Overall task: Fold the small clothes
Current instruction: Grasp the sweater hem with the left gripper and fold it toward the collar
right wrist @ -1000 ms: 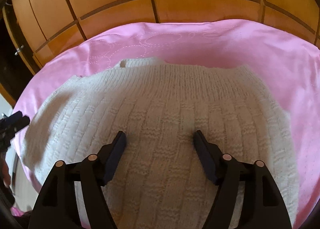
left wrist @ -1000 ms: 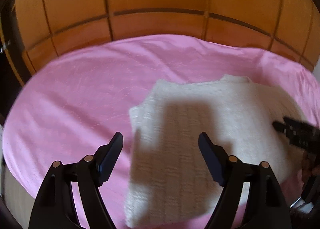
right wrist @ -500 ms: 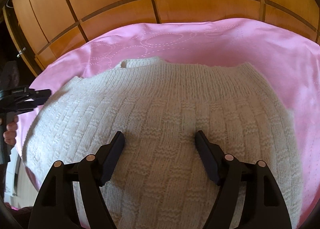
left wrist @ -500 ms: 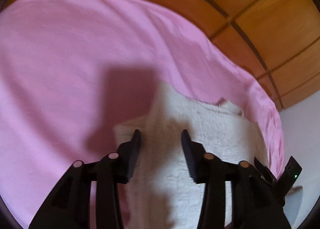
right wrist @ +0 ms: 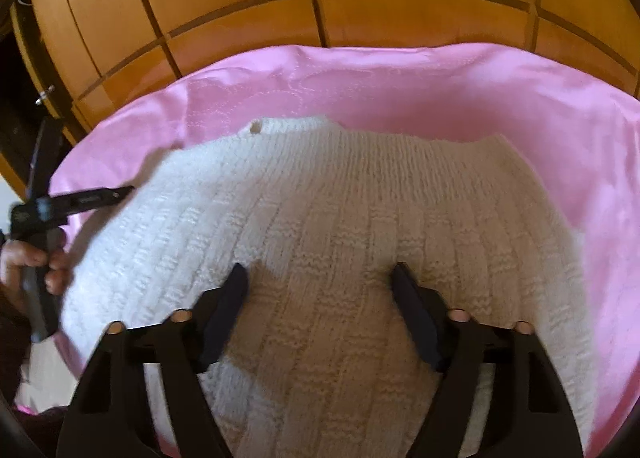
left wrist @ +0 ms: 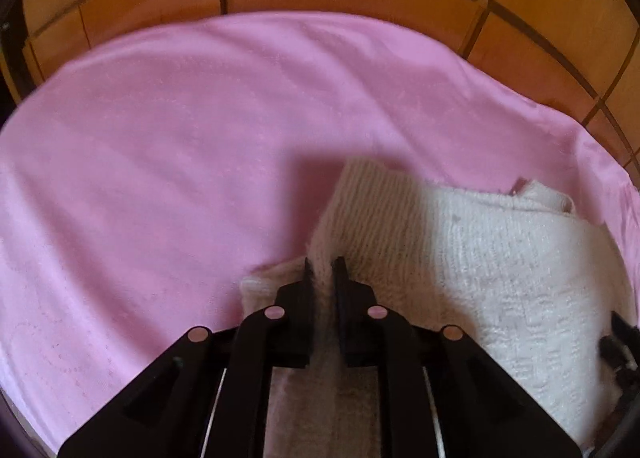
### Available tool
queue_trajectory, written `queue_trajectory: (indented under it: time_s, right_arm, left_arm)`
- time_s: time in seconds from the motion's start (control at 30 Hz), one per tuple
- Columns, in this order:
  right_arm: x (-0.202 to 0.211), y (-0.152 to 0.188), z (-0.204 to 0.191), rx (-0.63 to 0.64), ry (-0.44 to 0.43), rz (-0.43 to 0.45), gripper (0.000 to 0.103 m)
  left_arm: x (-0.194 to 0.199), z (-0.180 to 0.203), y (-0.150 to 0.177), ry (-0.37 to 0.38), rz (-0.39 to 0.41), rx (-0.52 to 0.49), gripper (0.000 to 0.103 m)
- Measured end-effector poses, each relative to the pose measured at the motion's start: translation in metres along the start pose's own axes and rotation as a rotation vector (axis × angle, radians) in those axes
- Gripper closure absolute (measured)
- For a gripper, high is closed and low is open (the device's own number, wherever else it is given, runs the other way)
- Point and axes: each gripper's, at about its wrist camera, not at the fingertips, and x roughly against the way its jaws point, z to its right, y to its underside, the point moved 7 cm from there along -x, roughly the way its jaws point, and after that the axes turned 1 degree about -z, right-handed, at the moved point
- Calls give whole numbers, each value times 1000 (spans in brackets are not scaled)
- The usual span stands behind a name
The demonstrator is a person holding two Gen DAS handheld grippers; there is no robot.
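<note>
While our left gripper (left wrist: pixel 322 264) has just been closing and now pinches a raised fold at the left edge of the cream knitted sweater (right wrist: pixel 340 242), our right gripper (right wrist: pixel 320 278) hovers over the middle, its jaws closing but apart with only flat knit between them. We see basket-weave panels and a ribbed band. It lies on a pink sheet (left wrist: pixel 168 162), bare to the left; wooden panelling (right wrist: pixel 360 18) stands behind.
</note>
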Motion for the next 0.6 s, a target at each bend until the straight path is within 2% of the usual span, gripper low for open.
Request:
queue_trajectory:
  time_s: [0.07,0.13,0.23,0.3,0.43,0.47,0.5,0.57,0.6]
  right_arm:
    - [17,-15,20,-48,24,46,50]
    - [27,-32,46,-88,75,83,50]
    - [23,-45,80,-126,194,82,50]
    - [8,-47,103,-154,264,28,50]
    - [-19,-43,122,-177,300,-43,50]
    - [-24,-41,123,-175,292,-54,61]
    - [-25,-40,122,-166,293,-53,83]
    - [-21,-41,121,-145,323,-25,96]
    - [-16,-43,121,-143,330,-1,97]
  left_arm:
    - [14,1,-4,31,43,34,77]
    - [35,2,-8,48,115,48,73]
    - [58,14,-8,89,185,21,71]
    - [64,26,-7,122,196,-16,63]
    - [60,54,8,160,168,-108,63]
    - [58,59,12,164,155,-123,62]
    - [57,62,13,163,148,-133,62]
    - [54,71,19,165,137,-153,62]
    - [54,74,22,167,134,-155,63]
